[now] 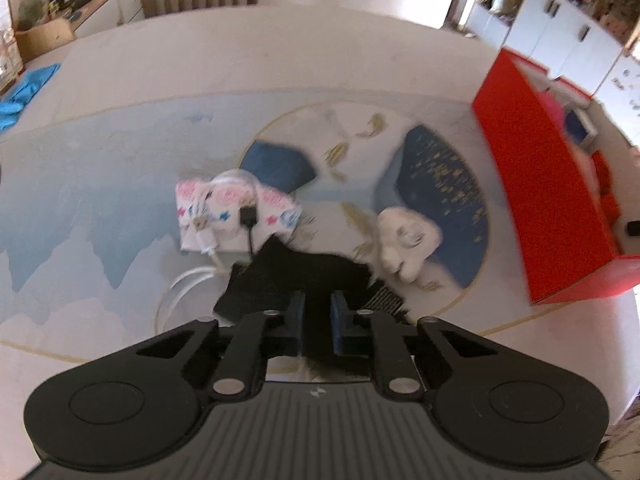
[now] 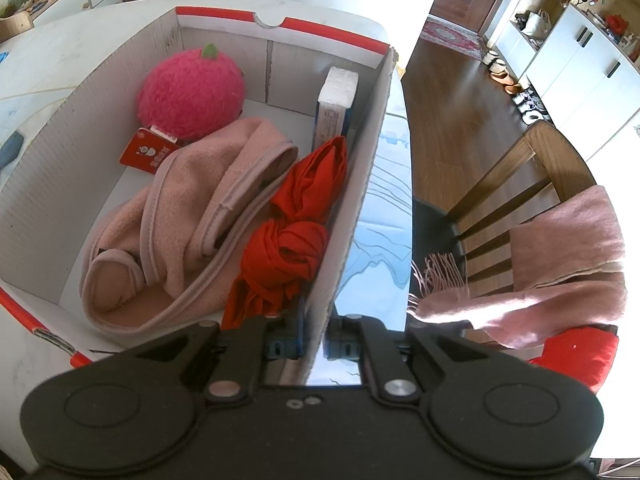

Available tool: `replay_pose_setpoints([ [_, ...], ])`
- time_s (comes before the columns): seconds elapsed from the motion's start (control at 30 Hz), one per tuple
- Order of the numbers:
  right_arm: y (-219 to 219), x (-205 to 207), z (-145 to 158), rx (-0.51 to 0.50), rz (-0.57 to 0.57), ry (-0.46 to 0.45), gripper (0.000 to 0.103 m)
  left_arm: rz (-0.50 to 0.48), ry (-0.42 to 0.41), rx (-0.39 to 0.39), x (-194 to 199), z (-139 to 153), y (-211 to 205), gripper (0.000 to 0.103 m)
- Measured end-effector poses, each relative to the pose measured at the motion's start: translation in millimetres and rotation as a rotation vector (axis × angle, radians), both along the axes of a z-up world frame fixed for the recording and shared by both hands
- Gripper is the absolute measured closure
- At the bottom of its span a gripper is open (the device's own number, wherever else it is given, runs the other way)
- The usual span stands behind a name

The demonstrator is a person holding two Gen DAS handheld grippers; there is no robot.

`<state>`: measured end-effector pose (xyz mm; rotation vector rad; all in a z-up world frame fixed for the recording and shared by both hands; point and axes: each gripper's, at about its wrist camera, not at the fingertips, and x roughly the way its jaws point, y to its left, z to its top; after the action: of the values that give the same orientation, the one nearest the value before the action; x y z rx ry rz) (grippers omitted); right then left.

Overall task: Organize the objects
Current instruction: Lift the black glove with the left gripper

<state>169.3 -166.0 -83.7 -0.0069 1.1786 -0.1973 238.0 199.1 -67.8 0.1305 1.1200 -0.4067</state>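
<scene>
Apparently the sorting was partway done. In the left wrist view the left tongs were clenched on a black cloth at the lower centre of the frame, the dark fabric bunched between the blue pads and spreading out above them over the patterned worktop. No earlier picture is given, so I judge only that this was a grasp made to carry the cloth away. Just left of it lay a flowered pouch with a white cable and a small black plug on it; to the right sat a cream-coloured soft item, too blurred to name. At the right edge of the frame stood the red box, well apart from the cloth.

In the right wrist view the right tongs were clamped on the near wall of that box, one pad inside and one outside, most likely to steady it while things are dropped in. Inside it, a pink plush fruit sat at the upper left, a pink fleece garment filled the middle, a knotted red cloth lay along the right wall, and a white packet stood upright in the far corner. A chair draped with a pink scarf showed at the right.
</scene>
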Motion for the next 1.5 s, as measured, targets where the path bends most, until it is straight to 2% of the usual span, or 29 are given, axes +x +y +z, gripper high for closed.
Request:
replay_pose_setpoints([
  [0.2, 0, 1, -2, 0.000, 0.001, 0.002, 0.096, -0.018, -0.014, 0.018, 1, 7, -3, 0.094],
  [0.3, 0, 0, -2, 0.002, 0.002, 0.003, 0.096, -0.004, 0.006, -0.009, 3, 6, 3, 0.094],
  [0.4, 1, 1, -3, 0.003, 0.003, 0.005, 0.096, -0.008, 0.007, -0.003, 3, 4, 5, 0.088],
  [0.5, 1, 1, -4, 0.002, 0.005, 0.009, 0.096, -0.003, 0.018, -0.018, 3, 1, 8, 0.066],
  [0.57, 1, 1, -4, 0.004, 0.004, 0.009, 0.096, 0.001, 0.020, -0.025, 2, -1, 10, 0.034],
  [0.63, 1, 1, -4, 0.003, 0.006, 0.009, 0.096, 0.004, 0.003, -0.013, 1, -3, 11, 0.028],
  [0.93, 2, 0, -5, 0.002, 0.007, 0.011, 0.096, 0.011, 0.024, 0.092, 12, -34, 11, 0.028],
  [1.17, 3, 0, -7, 0.004, 0.005, 0.017, 0.096, 0.016, 0.028, 0.087, 13, -40, 12, 0.029],
  [1.2, 3, -1, -7, 0.004, 0.004, 0.017, 0.096, 0.013, 0.029, 0.084, 13, -40, 12, 0.031],
  [1.37, 2, -1, -8, 0.007, 0.004, 0.018, 0.096, -0.005, 0.035, 0.064, 10, -37, 11, 0.068],
  [1.5, 2, -1, -8, 0.006, 0.006, 0.018, 0.096, -0.019, 0.026, 0.061, 9, -29, 9, 0.079],
])
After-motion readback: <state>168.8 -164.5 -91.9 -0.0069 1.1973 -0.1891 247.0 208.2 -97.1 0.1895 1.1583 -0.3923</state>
